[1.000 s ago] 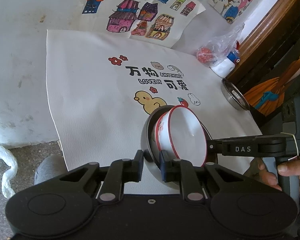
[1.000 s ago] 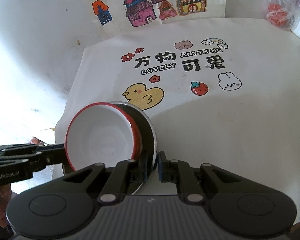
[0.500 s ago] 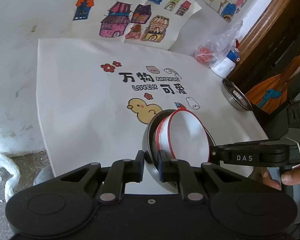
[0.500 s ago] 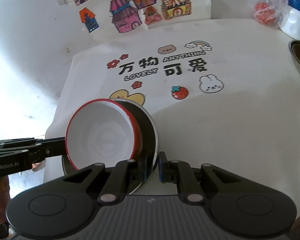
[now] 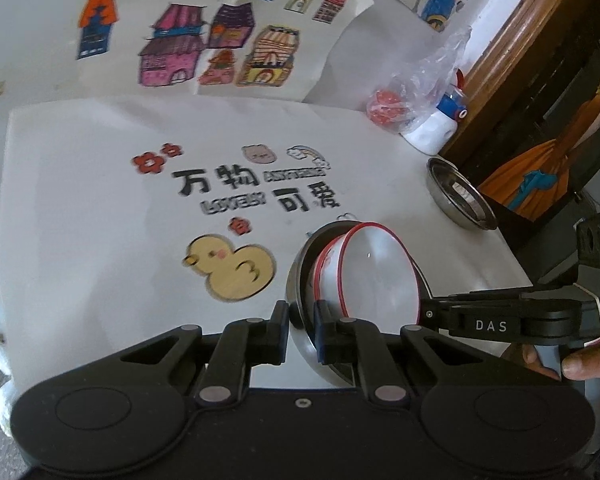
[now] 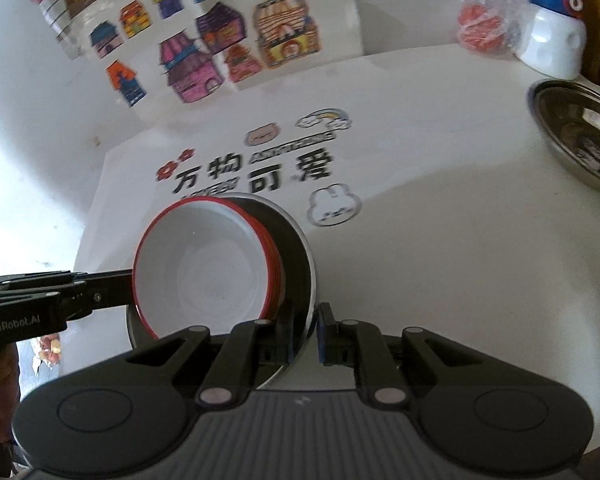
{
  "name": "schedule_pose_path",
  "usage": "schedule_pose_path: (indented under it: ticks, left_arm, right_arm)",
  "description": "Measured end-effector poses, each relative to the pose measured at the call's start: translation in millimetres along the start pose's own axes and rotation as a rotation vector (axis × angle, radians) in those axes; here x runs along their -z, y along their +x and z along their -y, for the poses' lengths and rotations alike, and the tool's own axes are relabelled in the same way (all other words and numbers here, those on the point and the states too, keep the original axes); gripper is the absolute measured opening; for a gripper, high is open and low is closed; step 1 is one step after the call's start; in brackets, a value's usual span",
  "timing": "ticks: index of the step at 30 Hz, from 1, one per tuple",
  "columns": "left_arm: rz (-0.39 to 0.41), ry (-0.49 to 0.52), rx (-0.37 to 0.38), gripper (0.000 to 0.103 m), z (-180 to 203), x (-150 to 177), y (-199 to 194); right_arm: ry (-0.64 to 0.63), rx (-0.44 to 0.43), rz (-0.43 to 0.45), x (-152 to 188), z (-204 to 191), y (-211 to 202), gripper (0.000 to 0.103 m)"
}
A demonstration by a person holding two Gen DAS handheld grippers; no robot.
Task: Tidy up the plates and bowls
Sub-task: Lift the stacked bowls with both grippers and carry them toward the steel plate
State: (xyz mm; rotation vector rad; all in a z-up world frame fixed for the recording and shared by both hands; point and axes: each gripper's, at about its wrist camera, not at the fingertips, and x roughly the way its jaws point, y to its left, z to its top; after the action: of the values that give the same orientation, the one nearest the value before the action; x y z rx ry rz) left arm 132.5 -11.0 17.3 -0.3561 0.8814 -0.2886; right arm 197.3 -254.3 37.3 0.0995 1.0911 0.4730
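A steel bowl [image 5: 300, 280] [image 6: 296, 248] holds nested white bowls with red rims [image 5: 376, 272] [image 6: 204, 264]. The stack is lifted off the white printed mat [image 5: 100, 208] [image 6: 440, 240] and tilted. My left gripper [image 5: 302, 320] is shut on the steel bowl's rim at one side. My right gripper [image 6: 304, 332] is shut on the rim at the opposite side. Each gripper shows side-on in the other's view: the right one [image 5: 500, 320] and the left one [image 6: 40, 304].
A second steel bowl [image 5: 460, 196] [image 6: 580, 136] sits on the table at the right edge. Behind it are a plastic bag with red contents [image 5: 396, 104] [image 6: 484, 28] and a white bottle [image 5: 436, 128] [image 6: 552, 44]. Coloured house drawings [image 5: 204, 40] hang behind the mat.
Both grippers have carried the bowl stack up and to the right, toward the second steel bowl. The grips have not changed.
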Motion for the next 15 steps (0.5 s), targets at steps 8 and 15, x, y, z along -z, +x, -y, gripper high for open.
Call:
schedule_pose_path:
  ticks: [8, 15]
  left_arm:
    - [-0.025, 0.034, 0.032, 0.011, 23.0, -17.9, 34.2]
    - [-0.047, 0.044, 0.069, 0.010, 39.4, -27.8, 58.4]
  right_arm:
    - [0.045, 0.046, 0.011, -7.2, 32.3, -7.9, 0.013]
    - [0.070, 0.085, 0.023, -8.9, 51.0, -15.8, 0.013]
